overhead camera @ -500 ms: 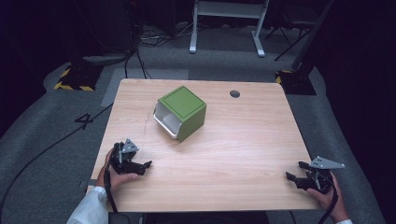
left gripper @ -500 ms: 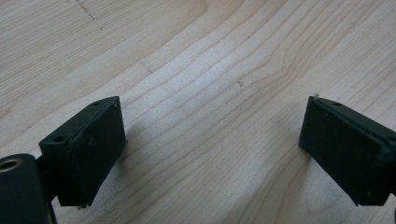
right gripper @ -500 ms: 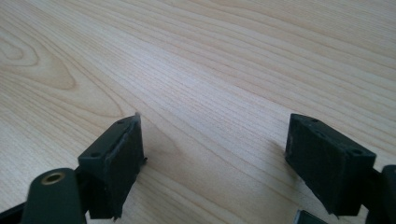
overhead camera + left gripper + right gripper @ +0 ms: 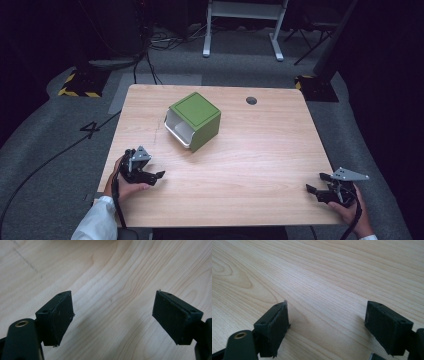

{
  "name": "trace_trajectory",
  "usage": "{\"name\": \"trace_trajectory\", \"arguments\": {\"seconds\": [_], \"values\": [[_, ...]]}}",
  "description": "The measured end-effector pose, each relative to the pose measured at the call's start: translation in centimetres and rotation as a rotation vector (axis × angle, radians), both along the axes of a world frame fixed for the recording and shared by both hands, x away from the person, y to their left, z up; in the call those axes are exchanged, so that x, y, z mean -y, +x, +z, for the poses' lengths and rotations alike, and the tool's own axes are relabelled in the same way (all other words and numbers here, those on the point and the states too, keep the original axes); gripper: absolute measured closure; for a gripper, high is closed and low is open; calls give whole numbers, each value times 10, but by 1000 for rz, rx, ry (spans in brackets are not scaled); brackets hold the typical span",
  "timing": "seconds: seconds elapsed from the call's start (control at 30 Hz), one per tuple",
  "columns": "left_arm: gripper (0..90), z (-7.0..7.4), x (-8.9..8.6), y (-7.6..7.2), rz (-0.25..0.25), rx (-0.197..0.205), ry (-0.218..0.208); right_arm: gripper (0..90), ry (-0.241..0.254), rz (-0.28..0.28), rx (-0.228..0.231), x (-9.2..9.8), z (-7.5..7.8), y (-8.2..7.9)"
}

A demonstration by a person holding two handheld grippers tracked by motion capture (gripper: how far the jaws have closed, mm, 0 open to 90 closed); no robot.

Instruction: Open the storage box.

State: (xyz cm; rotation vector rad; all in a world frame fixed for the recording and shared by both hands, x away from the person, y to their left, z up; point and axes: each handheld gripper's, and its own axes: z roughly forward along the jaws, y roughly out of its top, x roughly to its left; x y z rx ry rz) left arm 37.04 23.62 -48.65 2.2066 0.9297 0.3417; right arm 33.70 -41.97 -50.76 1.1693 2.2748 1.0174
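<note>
High view: a green cube-shaped box sits slightly above the centre of the frame on a light wood-grain table, turned corner-on, with a white-lined open side facing lower left. The left gripper rests at the lower left of the frame, the right gripper at the lower right; both are well apart from the box. A small dark round fitting sits in the tabletop at upper right of centre. Judgement: the work is at its opening step, the approach not yet made; the next move calls for one gripper to travel up-frame to the box.

Left gripper view: flat black textured pads stand wide apart over bare wood, holding nothing.

Right gripper view: the black block-shaped pads are likewise spread wide, empty, low over fine straight grain.
</note>
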Motion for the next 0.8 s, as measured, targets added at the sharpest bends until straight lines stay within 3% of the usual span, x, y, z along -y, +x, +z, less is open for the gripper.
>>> {"name": "trace_trajectory", "arguments": {"seconds": [0.03, 0.07, 0.17, 0.33, 0.47, 0.77, 0.8], "values": [[174, 7, 5, 2, -13, 24, -16, 194, 0, 0, 0, 0, 0, 0], [174, 7, 5, 2, -13, 24, -16, 194, 0, 0, 0, 0, 0, 0], [173, 22, 19, 6, -55, 72, -16, 193, 0, 0, 0, 0, 0, 0], [173, 35, 36, 13, -102, 106, -27, 194, 0, 0, 0, 0, 0, 0], [169, 43, 44, 20, -132, 129, -51, 194, 0, 0, 0, 0, 0, 0], [161, 50, 62, 30, -192, 156, -57, 193, 0, 0, 0, 0, 0, 0], [159, 51, 66, 31, -192, 146, -67, 193, 0, 0, 0, 0, 0, 0]]}}
